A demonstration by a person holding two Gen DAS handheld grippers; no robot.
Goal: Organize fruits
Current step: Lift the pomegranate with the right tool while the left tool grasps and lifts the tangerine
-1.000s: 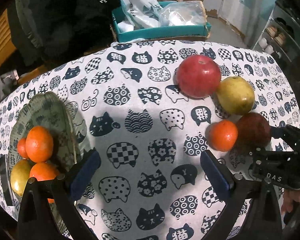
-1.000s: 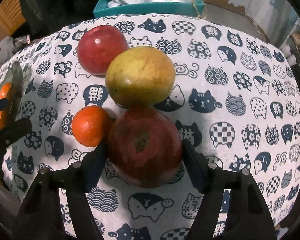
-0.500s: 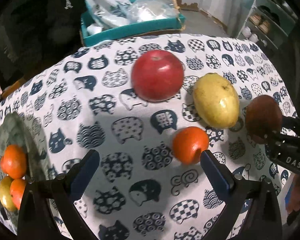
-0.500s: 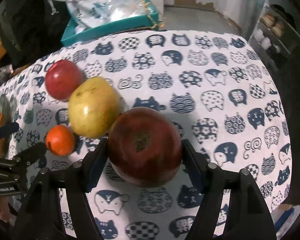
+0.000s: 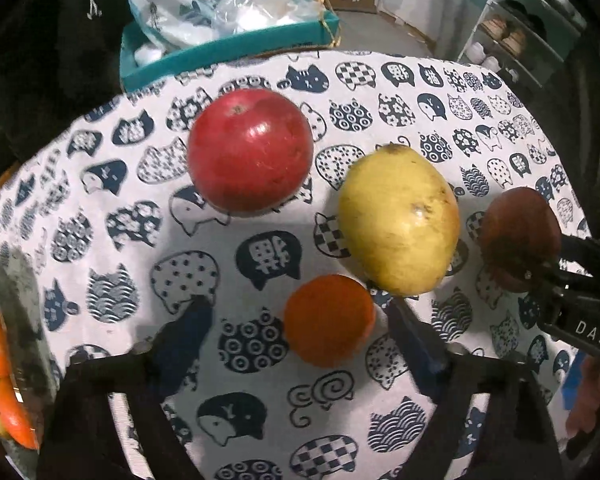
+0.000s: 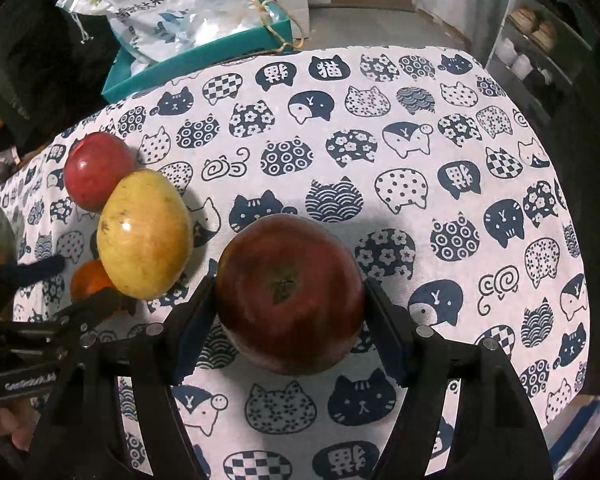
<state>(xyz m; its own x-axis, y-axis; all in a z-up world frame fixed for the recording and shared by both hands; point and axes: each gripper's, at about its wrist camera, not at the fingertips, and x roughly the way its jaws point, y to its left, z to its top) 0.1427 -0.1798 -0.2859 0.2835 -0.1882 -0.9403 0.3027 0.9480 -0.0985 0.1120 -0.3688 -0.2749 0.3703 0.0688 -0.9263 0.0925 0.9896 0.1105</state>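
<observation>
A small orange (image 5: 328,320) lies on the cat-print cloth between the fingers of my left gripper (image 5: 300,340). Its jaws are closing and the pads are not pressing on the orange. Behind it lie a yellow-green fruit (image 5: 396,220) and a bright red apple (image 5: 252,148). My right gripper (image 6: 290,296) is shut on a dark red apple (image 6: 288,292), stem end facing the camera, to the right of the other fruit. In the right wrist view the left gripper (image 6: 60,280) straddles the orange (image 6: 88,280) beside the yellow-green fruit (image 6: 144,236).
A patterned bowl (image 5: 16,300) with several oranges sits at the cloth's left edge. A teal box (image 5: 220,48) with plastic bags stands behind the table. Shelves (image 5: 520,40) stand at the far right. The right half of the cloth (image 6: 460,200) holds no fruit.
My left gripper has moved right from the bowl to straddle the orange, and its jaws have narrowed. My right gripper has carried the dark apple rightward away from the other fruit.
</observation>
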